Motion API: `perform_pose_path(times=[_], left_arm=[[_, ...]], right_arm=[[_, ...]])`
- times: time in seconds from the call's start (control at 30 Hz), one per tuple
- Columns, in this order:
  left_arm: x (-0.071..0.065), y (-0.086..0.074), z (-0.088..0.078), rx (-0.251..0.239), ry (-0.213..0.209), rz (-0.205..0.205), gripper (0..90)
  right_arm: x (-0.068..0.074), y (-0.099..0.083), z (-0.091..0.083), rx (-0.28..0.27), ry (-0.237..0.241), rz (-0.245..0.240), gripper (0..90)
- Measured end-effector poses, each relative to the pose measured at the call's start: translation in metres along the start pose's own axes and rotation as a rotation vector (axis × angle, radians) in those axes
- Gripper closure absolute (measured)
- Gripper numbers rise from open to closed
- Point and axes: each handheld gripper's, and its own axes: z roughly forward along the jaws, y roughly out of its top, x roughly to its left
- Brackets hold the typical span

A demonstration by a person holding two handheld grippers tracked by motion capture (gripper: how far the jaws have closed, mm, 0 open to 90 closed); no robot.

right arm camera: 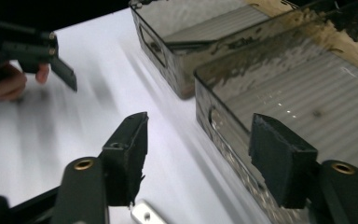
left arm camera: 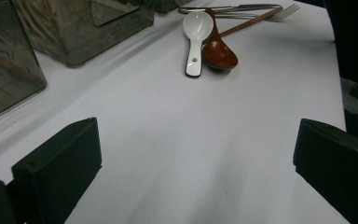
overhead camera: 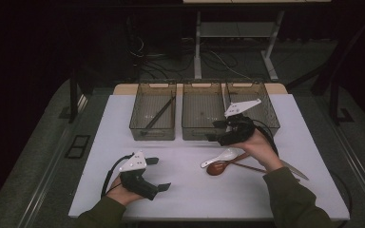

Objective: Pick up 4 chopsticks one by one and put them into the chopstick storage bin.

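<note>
the right gripper [overhead camera: 217,130], jaws spread and empty, hangs over the middle bin's [overhead camera: 202,130] front edge. the spoons [overhead camera: 221,161] lie just behind and below it, handles slanting right; the left gripper [overhead camera: 158,173], also spread, sits farther off.

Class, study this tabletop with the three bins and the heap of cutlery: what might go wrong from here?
1. The white spoon, brown spoon, fork and knife lie overlapping, so lifting one may drag or flick another.
2. The right gripper, jaws open and empty, hovers at the wall of the middle bin; a careless move may bump it.
3. The knife lies near the table's right edge and might be pushed off.
</note>
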Motion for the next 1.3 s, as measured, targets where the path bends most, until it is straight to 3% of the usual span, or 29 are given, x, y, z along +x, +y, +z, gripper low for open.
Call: perform_pose_path(times=[0.3,0.77,1.07,1.3], left_arm=[[-0.003,0.000,-0.001,0.011,0.000,0.010,0.6],[-0.006,-0.002,-0.003,0.020,0.010,0.018,0.6],[-0.006,-0.002,-0.003,0.024,0.011,0.020,0.6],[-0.006,-0.002,-0.002,0.032,0.013,0.020,0.6]], right_arm=[[-0.003,-0.038,-0.029,0.010,0.001,0.018,37.1],[-0.019,-0.085,-0.073,0.062,-0.058,0.059,44.1],[-0.019,-0.108,-0.090,0.121,-0.060,0.054,48.3],[-0.023,-0.129,-0.097,0.209,-0.053,0.022,57.8]])
